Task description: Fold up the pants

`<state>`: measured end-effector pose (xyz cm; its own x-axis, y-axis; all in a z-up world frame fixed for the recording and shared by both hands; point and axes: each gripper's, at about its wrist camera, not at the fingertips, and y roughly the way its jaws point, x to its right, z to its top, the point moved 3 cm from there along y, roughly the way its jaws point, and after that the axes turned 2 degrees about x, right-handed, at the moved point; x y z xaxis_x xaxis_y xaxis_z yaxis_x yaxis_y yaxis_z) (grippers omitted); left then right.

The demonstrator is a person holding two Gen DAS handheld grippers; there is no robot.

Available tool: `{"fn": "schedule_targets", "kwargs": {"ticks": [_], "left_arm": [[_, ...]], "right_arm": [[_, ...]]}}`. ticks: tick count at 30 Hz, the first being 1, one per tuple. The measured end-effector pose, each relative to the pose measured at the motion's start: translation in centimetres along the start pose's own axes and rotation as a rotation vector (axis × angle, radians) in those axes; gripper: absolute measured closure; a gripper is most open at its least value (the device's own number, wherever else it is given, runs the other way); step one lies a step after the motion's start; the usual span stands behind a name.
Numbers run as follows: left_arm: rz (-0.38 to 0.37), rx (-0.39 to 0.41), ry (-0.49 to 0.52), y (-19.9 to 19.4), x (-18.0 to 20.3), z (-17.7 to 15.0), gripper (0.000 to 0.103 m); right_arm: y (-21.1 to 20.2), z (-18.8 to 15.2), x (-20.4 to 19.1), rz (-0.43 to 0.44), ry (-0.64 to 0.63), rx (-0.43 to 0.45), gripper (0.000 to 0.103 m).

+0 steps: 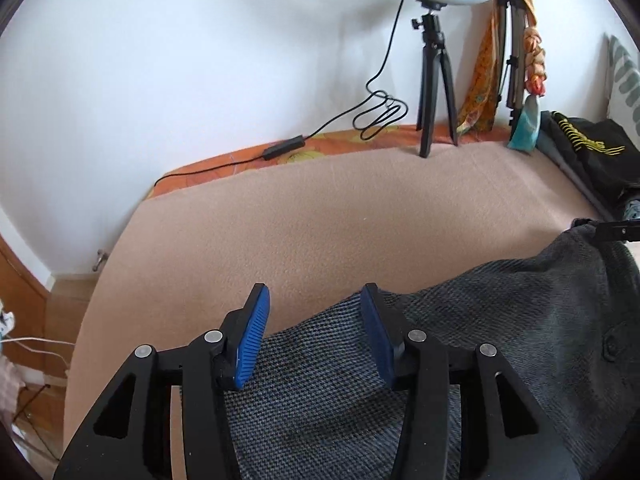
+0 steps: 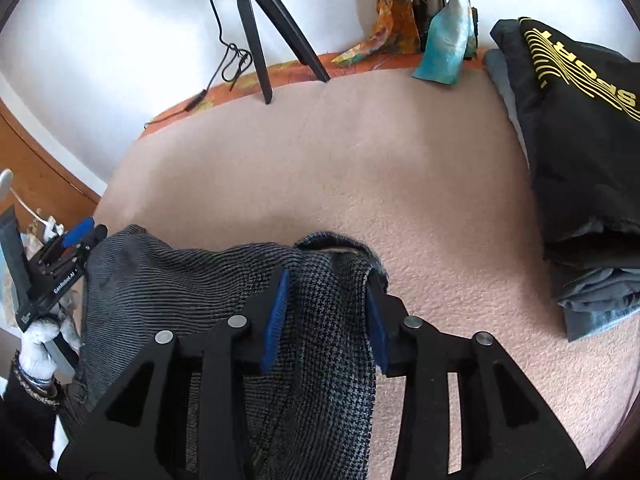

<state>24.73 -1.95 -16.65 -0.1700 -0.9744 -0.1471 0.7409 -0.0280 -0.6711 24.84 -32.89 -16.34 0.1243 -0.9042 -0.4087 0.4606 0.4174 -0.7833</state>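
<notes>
Lying on the beige blanket (image 2: 400, 184), the grey houndstooth pants (image 2: 320, 320) bunch up beneath both my tools. My right gripper (image 2: 326, 312) has its jaws spread apart around a raised fold of cloth; my left gripper (image 1: 314, 332) hangs with jaws wide apart over the fabric's edge.

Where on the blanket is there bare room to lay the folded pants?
Bare blanket lies between the pants, the tripod by the wall, and the stacked dark clothes on the right. The wall edge with the cable and scarves is crowded.
</notes>
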Motion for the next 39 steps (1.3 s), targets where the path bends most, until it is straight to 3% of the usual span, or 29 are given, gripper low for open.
{"fn": "schedule_targets", "kwargs": {"ticks": [7, 13, 21, 28, 32, 39], "left_arm": [[-0.158, 0.036, 0.124, -6.1, 5.6, -1.7, 0.057], [-0.255, 0.029, 0.208, -8.9, 10.2, -4.3, 0.057], [-0.253, -0.036, 0.269, -8.1, 13.1, -7.6, 0.057], [-0.248, -0.104, 0.201, -5.7, 12.0, -9.0, 0.057], [-0.258, -0.105, 0.176, -5.5, 11.7, -9.5, 0.056], [-0.266, -0.102, 0.159, -5.4, 11.8, -9.9, 0.056]], "right_arm": [[-7.4, -5.6, 0.7, 0.013, 0.058, 0.059, 0.048], [-9.8, -11.0, 1.6, 0.024, 0.17, 0.058, 0.047], [-7.7, -17.1, 1.6, 0.134, 0.345, 0.01, 0.047], [-5.3, -18.9, 0.8, 0.25, 0.468, 0.041, 0.047], [-4.3, -19.2, 0.1, 0.309, 0.508, 0.1, 0.047], [-3.2, -18.3, -2.0, 0.314, 0.559, 0.265, 0.041]]}}
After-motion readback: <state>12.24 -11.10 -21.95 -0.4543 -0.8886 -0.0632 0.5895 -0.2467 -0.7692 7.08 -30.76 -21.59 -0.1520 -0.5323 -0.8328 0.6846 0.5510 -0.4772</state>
